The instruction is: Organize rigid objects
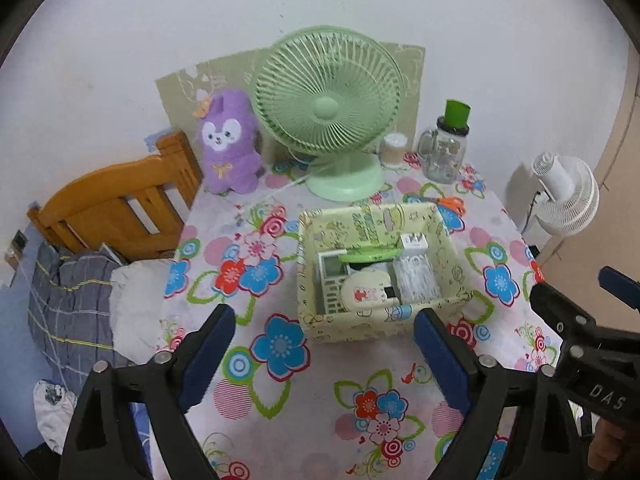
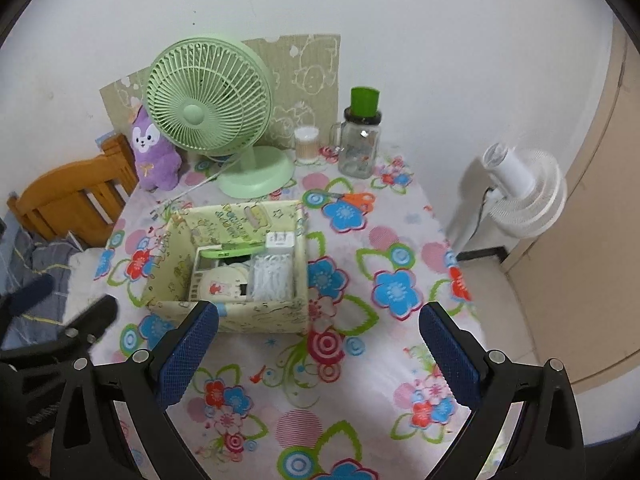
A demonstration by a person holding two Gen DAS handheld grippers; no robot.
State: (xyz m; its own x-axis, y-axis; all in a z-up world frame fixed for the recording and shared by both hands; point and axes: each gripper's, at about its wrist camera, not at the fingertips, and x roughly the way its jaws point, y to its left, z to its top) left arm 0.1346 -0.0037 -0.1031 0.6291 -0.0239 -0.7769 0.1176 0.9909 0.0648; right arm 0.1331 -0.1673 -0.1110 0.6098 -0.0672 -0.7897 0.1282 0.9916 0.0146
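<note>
Floral tablecloth (image 1: pixel 288 420) bare before box (image 1: pixel 360 330), both claws agape

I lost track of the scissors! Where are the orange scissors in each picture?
Left wrist view: orange scissors lie right of centre, just behind the box's far right corner.
Right wrist view: scissors sit near centre, right of the box.
Shared landmark: green fan, behind them to the left.
</note>
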